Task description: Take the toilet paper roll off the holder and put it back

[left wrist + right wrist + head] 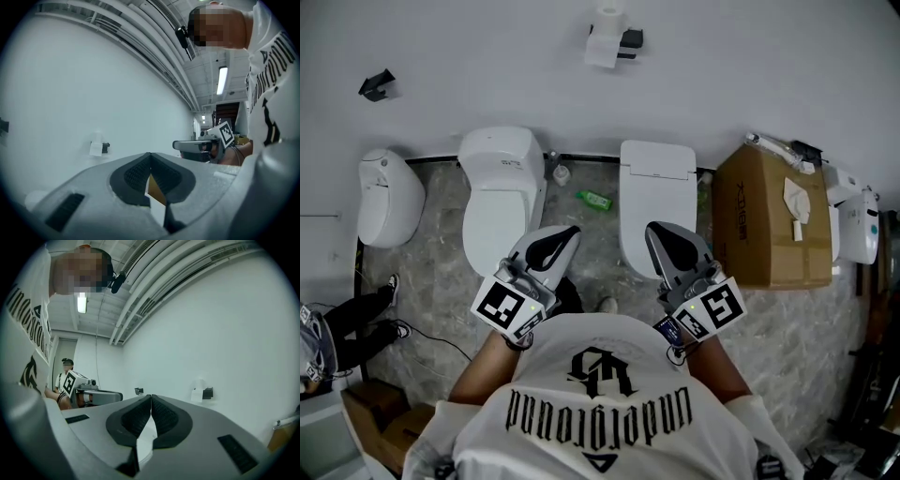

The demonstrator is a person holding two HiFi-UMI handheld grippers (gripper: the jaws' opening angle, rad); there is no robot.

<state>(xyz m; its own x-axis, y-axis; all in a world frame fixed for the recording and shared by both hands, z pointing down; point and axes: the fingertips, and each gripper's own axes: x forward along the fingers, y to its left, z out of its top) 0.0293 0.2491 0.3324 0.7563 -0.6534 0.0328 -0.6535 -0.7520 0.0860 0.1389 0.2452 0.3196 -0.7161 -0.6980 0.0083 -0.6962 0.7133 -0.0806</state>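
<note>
Beyond both tongs (572,231) (652,229): TP roll (604,45)

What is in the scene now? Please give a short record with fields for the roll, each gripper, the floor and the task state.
roll: toilet paper roll on its holder on the wall, sheet hanging down
left: left gripper shut, empty, apart from the roll
right: right gripper shut, empty, apart from the roll
floor: white toilet, second toilet, green bottle, cardboard box
task state: roll not yet taken off
</note>
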